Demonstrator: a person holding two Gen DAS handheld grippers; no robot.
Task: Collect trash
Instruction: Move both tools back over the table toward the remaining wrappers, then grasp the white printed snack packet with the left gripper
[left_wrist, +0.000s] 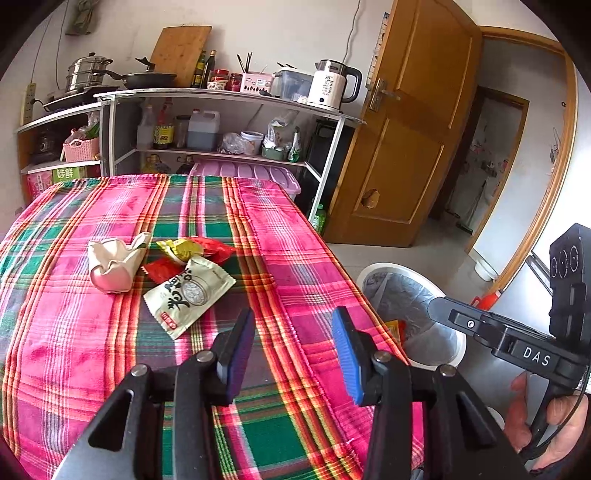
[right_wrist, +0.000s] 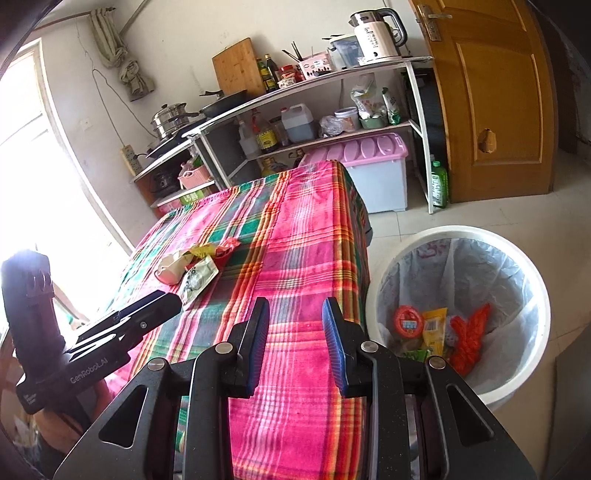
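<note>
Trash lies in a small heap on the plaid tablecloth (left_wrist: 92, 332): a crumpled white paper cup (left_wrist: 112, 264), a white-green snack packet (left_wrist: 190, 295), red wrappers (left_wrist: 216, 249) and a yellow wrapper (left_wrist: 181, 248). The heap also shows in the right wrist view (right_wrist: 195, 266). My left gripper (left_wrist: 293, 325) is open and empty, just short of the packet. My right gripper (right_wrist: 295, 314) is open and empty over the table's right edge. A white bin (right_wrist: 532, 280) with a plastic liner stands on the floor to the right and holds red and yellow trash (right_wrist: 443, 332).
A shelf unit (left_wrist: 221, 96) with a kettle (left_wrist: 332, 85), pans and bottles stands behind the table. A pink-lidded storage box (right_wrist: 373, 173) sits beside it. A wooden door (right_wrist: 495, 99) is open at the right. The right gripper's body (left_wrist: 517, 339) hangs over the bin (left_wrist: 380, 269).
</note>
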